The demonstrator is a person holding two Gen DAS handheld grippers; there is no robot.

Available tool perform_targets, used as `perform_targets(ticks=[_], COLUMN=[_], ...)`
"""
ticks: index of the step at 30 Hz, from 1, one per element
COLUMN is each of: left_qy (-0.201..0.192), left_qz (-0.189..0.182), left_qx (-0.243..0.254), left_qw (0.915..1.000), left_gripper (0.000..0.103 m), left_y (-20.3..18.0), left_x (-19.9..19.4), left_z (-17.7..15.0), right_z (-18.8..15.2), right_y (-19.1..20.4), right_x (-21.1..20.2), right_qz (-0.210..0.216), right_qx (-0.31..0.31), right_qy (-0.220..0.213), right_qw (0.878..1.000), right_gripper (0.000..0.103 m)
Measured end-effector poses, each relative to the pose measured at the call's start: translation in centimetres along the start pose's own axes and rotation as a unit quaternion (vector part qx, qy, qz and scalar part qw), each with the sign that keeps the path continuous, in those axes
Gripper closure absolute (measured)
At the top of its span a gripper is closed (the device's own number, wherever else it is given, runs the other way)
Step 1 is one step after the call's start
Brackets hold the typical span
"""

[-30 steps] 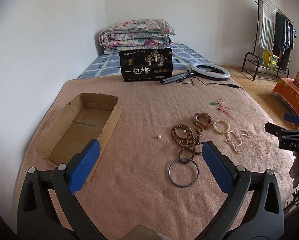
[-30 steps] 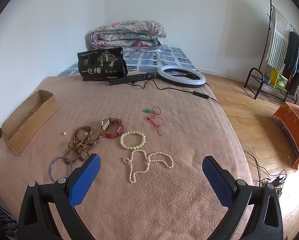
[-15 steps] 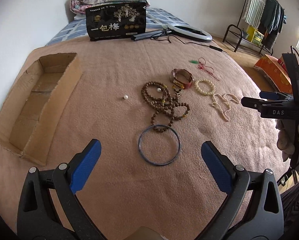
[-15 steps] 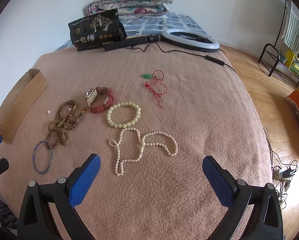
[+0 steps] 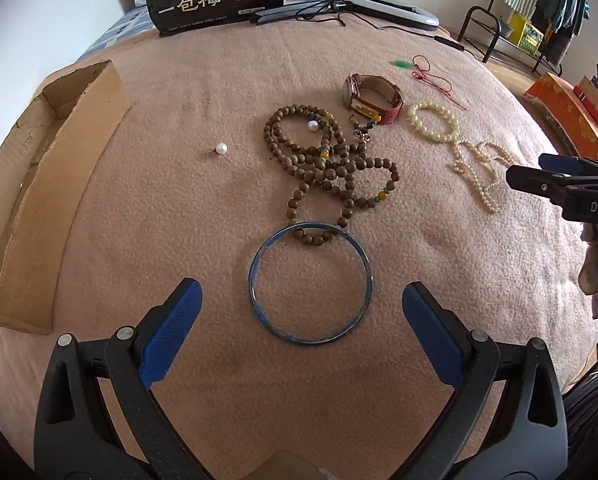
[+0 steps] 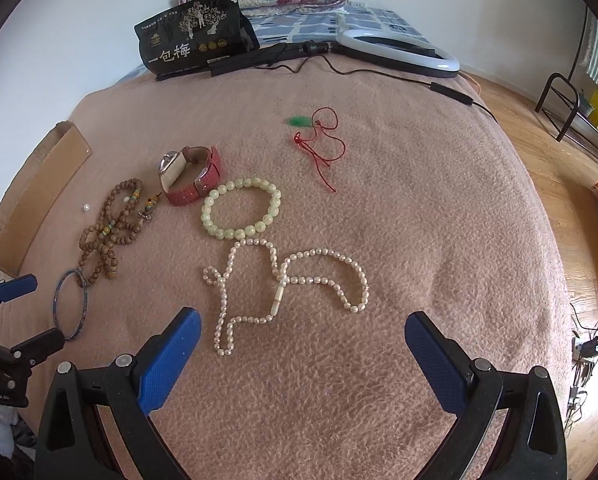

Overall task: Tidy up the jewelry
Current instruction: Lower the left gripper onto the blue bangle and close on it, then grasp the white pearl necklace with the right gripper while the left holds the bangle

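You had both grippers spread wide and empty. Your left gripper [image 5: 301, 326] hung low over the pink blanket [image 5: 171, 216], with the blue bangle [image 5: 310, 283] lying flat just ahead of the gap between its pads. Your right gripper [image 6: 301, 350] was poised the same way over the pearl necklace [image 6: 283, 282], whose loose end lay between its fingers.

Just past the bangle, the brown bead strand [image 5: 329, 166] lay in tangled loops, its lowest loop resting across the bangle's far rim and touching it. A loose pearl [image 5: 221, 148] sat apart to the left, and another [image 5: 312, 126] lay inside one of the strand's loops. Beyond these were the red-strapped watch [image 6: 189, 178], the pale green bead bracelet [image 6: 241, 209] beside it, and farther off the green pendant on red cord [image 6: 319, 142]. The cardboard box [image 5: 47, 184] stood open along the left edge of the blanket, with no jewelry visible in the part of its interior shown.

By the look of it you were at the first pick, nothing yet sorted. The bangle seemed the left hand's target: the pads would have needed to drop to the blanket and close across the thin rim, lifting it clear without dragging the overlapping beads along, before carrying it left to the box.
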State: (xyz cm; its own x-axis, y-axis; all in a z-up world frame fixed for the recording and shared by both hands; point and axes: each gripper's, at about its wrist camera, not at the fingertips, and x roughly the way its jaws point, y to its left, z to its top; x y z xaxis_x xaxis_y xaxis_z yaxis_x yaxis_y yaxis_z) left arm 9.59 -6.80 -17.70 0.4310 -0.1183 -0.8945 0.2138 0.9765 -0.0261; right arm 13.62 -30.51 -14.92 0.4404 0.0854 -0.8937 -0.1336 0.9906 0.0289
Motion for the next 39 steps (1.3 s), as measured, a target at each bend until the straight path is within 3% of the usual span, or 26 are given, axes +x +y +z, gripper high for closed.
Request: perform_targets(ticks=[8, 18, 28, 32, 35, 39], left_qy=[0.026, 0.036, 0.028, 0.026, 0.024, 0.023], left_qz=[0.017, -0.003, -0.002, -0.006, -0.01, -0.018], left_qx=[-0.017, -0.05, -0.058, -0.064, -0.07, -0.072], left_qw=[0.9994, 0.9981, 0.9979, 0.9976, 0.9972, 0.9969], left_gripper=[0.001, 0.001, 0.016, 0.023, 0.03, 0.03], left_y=[1.0, 2.4, 3.1, 3.6, 4.1, 4.3], left_x=[2.1, 2.9, 2.7, 2.5, 2.3, 2.1], left_z=[0.5, 0.7, 1.1, 0.9, 0.8, 0.6], right_z=[0.5, 1.4, 2.4, 2.5, 2.6, 2.6], right_y=[1.4, 1.6, 2.8, 2.1, 2.0, 2.3], right_x=[1.4, 3.9, 5.4, 5.2, 4.9, 4.6], right_qz=[0.017, 0.007, -0.008, 0.001, 0.006, 0.009], right_qx=[-0.029, -0.042, -0.082, -0.078, -0.079, -0.084], right_qy=[0.009, 0.041, 0.059, 0.058, 0.058, 0.057], right_qw=[0.999, 0.998, 0.995, 0.995, 0.995, 0.995], right_gripper=[0.0, 0.0, 0.001, 0.013, 0.03, 0.05])
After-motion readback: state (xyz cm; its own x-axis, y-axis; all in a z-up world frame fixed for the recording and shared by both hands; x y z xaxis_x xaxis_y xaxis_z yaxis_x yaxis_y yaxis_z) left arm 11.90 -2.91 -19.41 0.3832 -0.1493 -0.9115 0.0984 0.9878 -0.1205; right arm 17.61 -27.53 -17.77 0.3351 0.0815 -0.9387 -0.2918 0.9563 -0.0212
